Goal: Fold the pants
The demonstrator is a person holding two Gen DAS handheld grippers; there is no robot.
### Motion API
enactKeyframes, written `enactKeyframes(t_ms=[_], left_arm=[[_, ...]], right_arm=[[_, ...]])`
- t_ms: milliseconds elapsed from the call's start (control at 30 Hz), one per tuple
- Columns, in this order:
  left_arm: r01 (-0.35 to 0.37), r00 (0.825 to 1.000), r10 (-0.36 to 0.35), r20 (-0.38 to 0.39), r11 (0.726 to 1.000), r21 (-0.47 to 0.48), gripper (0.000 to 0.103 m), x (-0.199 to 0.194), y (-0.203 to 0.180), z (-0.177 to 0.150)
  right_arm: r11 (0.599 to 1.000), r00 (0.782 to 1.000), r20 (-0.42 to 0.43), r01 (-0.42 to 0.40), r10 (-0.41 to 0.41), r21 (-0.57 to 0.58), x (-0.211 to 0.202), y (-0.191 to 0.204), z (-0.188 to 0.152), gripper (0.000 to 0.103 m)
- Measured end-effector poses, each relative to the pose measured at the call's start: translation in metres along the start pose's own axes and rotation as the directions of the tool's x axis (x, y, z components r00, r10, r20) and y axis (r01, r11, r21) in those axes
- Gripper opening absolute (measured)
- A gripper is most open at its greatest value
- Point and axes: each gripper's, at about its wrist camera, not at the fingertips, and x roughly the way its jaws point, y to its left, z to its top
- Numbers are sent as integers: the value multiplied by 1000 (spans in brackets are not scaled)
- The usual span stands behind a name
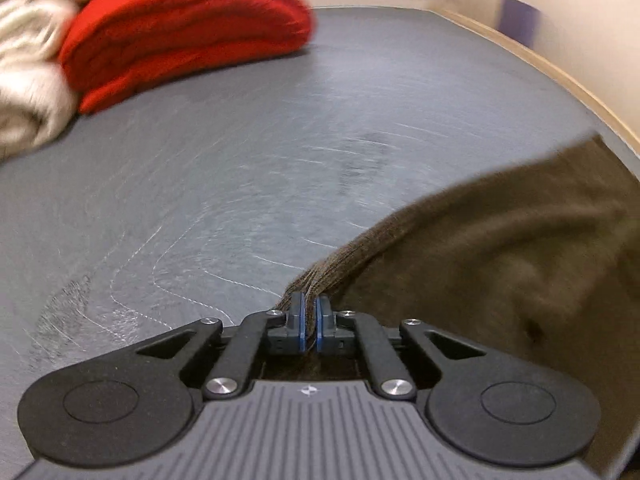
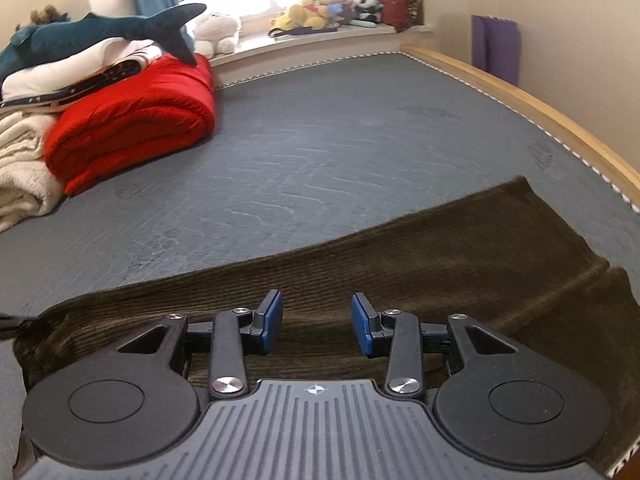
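The left gripper (image 1: 311, 312) is clenched on the brown pants (image 1: 500, 248) (ribbed edge). The right gripper (image 2: 316, 322) hovers released above the pants (image 2: 400, 256).

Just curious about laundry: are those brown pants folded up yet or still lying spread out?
Still spread: the brown pants lie long across the grey mattress, one end pinched in the left gripper.

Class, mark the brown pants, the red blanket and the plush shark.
brown pants (image 2: 460, 240), right wrist view, flat ribbed middle.
red blanket (image 2: 140, 120), right wrist view, folded front.
plush shark (image 2: 120, 26), right wrist view, its body.
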Motion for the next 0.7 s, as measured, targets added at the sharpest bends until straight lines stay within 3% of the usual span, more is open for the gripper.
enactKeyframes(t_ms=[133,233,333,400,467,567,700], left_arm=[[91,996,-88,-31,993,77,3,-62,-30,-27],[157,986,-148,-78,979,126,2,-102,-54,-68],[188,972,-172,-161,978,91,4,-101,-69,-105],[165,968,-148,-203,984,68,7,-96,-74,-112],[181,973,-180,-148,983,-8,10,-104,-65,-109],[233,963,-255,-85,949,-210,33,-111,-33,-107],[228,939,-299,-169,912,-341,39,-94,-7,-115]], right_arm=[[997,1000,-8,-15,16,74,-7,-12,-6,40],[989,999,-24,-38,42,143,-11,-20,-13,40],[979,996,-50,-59,70,195,-11,-26,-19,40],[977,996,-58,-61,74,204,-12,-29,-22,40],[978,997,-63,-40,54,207,-12,-34,-23,40],[962,995,-85,-22,46,270,-9,-45,-27,41],[926,993,-97,-21,63,378,-8,-66,-32,41]])
